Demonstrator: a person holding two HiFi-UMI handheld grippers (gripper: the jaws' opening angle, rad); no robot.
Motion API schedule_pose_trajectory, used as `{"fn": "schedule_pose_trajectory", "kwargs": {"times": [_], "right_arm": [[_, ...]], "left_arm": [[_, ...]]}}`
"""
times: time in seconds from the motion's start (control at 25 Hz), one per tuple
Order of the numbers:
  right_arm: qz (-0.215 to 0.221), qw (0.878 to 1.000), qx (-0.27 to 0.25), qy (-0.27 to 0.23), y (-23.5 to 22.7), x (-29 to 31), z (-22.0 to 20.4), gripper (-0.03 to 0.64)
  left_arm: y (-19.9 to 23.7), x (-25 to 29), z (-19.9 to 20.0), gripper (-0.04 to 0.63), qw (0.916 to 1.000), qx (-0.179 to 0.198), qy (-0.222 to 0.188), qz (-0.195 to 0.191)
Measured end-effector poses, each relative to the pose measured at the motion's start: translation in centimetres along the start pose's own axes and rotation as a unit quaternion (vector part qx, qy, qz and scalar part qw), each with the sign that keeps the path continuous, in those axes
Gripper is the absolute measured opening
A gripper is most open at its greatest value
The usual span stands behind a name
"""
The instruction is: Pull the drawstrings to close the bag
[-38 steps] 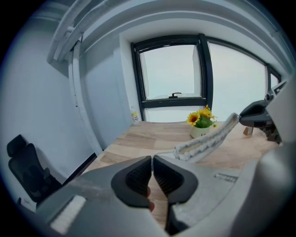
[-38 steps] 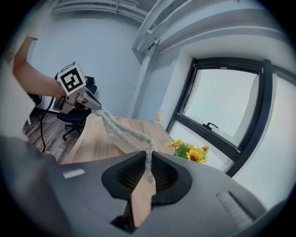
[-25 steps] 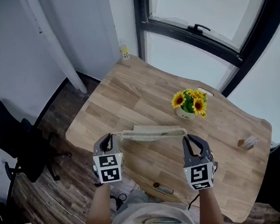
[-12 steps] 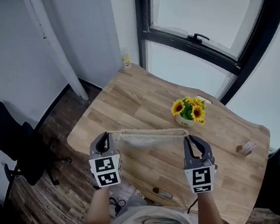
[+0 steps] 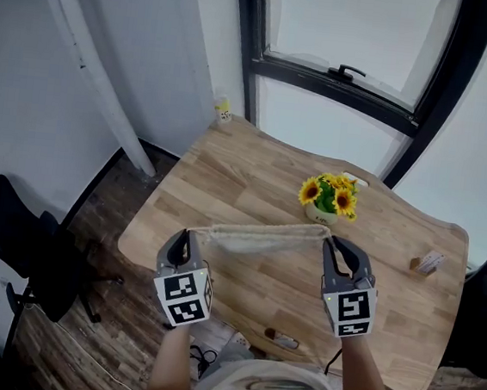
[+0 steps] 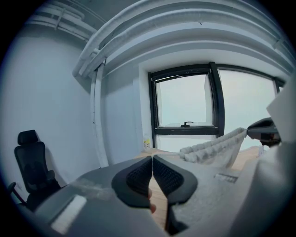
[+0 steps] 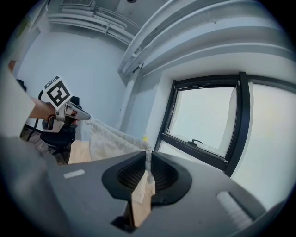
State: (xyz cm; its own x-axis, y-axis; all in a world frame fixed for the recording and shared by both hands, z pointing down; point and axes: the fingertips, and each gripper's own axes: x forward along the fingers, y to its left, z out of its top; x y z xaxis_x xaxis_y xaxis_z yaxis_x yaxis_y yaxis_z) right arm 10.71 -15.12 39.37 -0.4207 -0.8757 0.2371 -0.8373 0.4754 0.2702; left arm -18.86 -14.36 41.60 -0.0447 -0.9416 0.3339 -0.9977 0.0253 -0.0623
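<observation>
My left gripper is pinched tight on the drawstring at the bag's left corner; in the left gripper view its pads meet with hardly a gap. Between my two hands the bag hangs clear of the surface, its mouth bunched into a ribbed band, so I judge the closing nearly done. My right gripper is clamped on the drawstring at the right corner. To finish well I would draw both hands straight apart, level and evenly, so neither end slips. I would also mind the sunflower pot just beyond the right end.
</observation>
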Motion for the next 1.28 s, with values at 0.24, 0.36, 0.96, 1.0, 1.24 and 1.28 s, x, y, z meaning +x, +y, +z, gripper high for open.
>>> {"fn": "schedule_pose_trajectory", "kwargs": {"times": [0.24, 0.36, 0.96, 1.0, 1.24, 1.28], "right_arm": [[-0.023, 1.0, 0.018, 0.001, -1.1, -0.1, -0.4, 0.038], [-0.036, 0.999, 0.035, 0.009, -2.4, -0.3, -1.1, 0.037], [-0.075, 0.997, 0.016, 0.031, -3.9, -0.4, -2.8, 0.037], [-0.077, 0.996, 0.016, 0.032, -4.0, -0.4, -2.9, 0.037], [-0.094, 0.995, 0.006, 0.035, -4.7, -0.6, -3.0, 0.037], [-0.098, 0.995, 0.008, 0.035, -4.9, -0.7, -3.0, 0.037]], "left_arm": [[0.9, 0.0, 0.1, 0.012, 0.9998, 0.005, -0.002, 0.021], [2.2, 0.1, -0.1, 0.012, 0.9994, -0.006, 0.004, 0.033], [3.1, 0.3, -0.2, 0.012, 0.9986, 0.0, -0.001, 0.053], [3.1, 0.3, -0.2, 0.012, 0.9985, 0.0, -0.001, 0.054], [3.6, 0.3, -0.2, 0.013, 0.9982, 0.0, -0.003, 0.06], [3.6, 0.3, -0.1, 0.014, 0.9982, 0.0, -0.004, 0.061]]}}
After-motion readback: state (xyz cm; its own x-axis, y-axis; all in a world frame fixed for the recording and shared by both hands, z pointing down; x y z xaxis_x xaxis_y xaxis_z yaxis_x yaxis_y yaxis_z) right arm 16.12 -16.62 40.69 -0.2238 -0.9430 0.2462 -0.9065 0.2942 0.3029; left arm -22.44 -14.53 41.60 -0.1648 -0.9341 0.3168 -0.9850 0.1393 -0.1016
